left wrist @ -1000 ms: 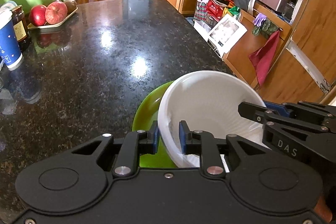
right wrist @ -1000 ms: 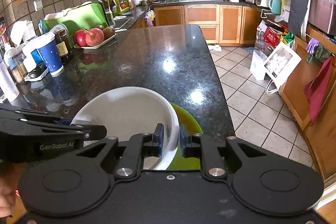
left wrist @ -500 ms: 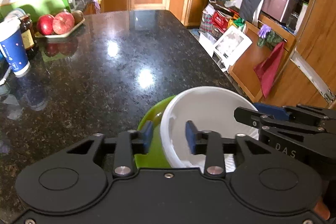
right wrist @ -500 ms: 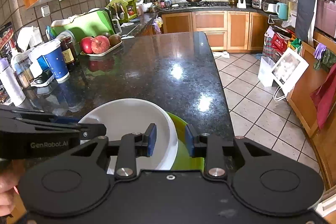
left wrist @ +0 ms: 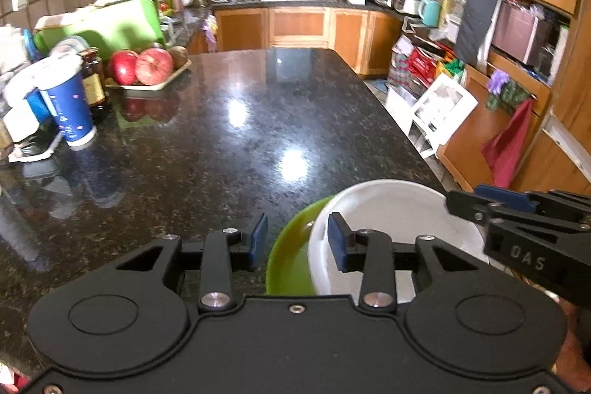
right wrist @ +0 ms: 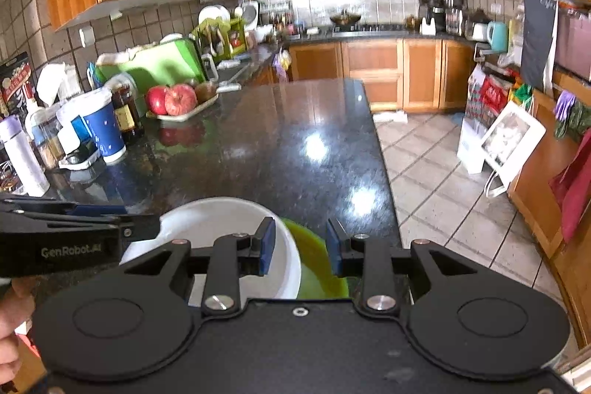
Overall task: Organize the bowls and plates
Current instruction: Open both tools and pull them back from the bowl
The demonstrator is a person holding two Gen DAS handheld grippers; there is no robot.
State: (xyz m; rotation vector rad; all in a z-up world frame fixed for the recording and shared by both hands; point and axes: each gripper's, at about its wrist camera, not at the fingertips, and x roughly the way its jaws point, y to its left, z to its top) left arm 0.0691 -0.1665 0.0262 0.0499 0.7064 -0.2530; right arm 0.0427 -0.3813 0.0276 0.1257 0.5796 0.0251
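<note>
White bowl (left wrist: 391,220) nested on green plate (left wrist: 286,264), counter (left wrist: 221,142) edge at 6 o'clock. Left gripper (left wrist: 297,238), right gripper (right wrist: 300,242) both released, jaws straddling rims. Likely rigid, glossy, slippery, breakable; grip rim.

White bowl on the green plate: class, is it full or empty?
Empty: the white bowl shows a bare white inside as it sits on the green plate.

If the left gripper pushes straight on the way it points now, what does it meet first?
Most likely the left rim of the white bowl, which sits on the green plate. The left gripper stands open astride both rims, not pressing either. Depth is unclear; it may touch the plate first.
</note>
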